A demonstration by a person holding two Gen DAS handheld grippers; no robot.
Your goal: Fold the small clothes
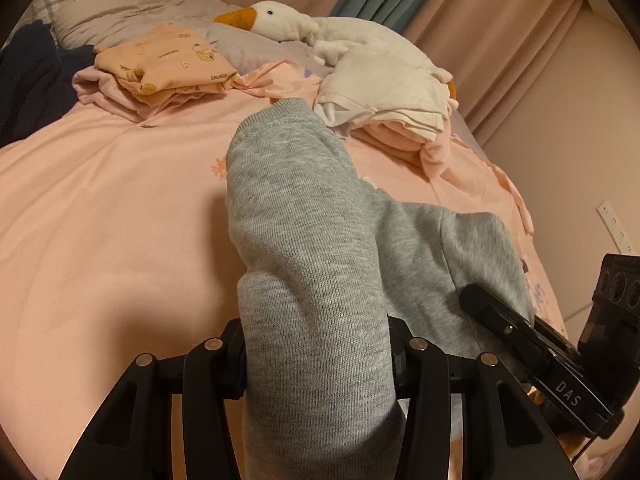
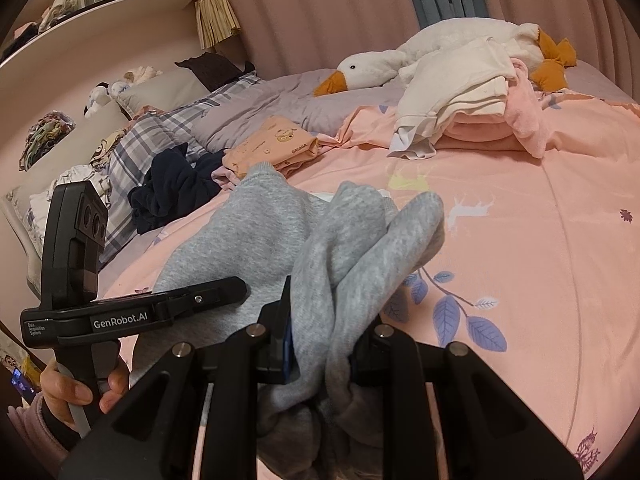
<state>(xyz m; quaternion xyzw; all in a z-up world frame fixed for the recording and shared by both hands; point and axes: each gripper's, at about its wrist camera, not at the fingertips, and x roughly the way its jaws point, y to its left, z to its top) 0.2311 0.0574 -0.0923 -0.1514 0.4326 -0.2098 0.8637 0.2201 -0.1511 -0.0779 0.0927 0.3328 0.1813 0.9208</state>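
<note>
Right now I've got both grippers clamped on the grey garment (image 1: 304, 240); left gripper (image 1: 318, 354) grips 1 thick fold, right gripper (image 2: 322, 350) pinches bunched fabric above the pink duvet (image 1: 100, 200)

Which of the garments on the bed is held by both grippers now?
The grey sweatshirt. The orange printed garment, the cream one and the dark navy one lie untouched farther up the bed.

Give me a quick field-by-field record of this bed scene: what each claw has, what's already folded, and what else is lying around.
surface: pink floral bedspread
left claw: shut on grey knit sweatshirt
right claw: shut on the same grey garment, bunched
folded: peach bear-print top; cream garment on pink stack
unfolded: navy garment, crumpled
other: white plush goose with orange beak
</note>
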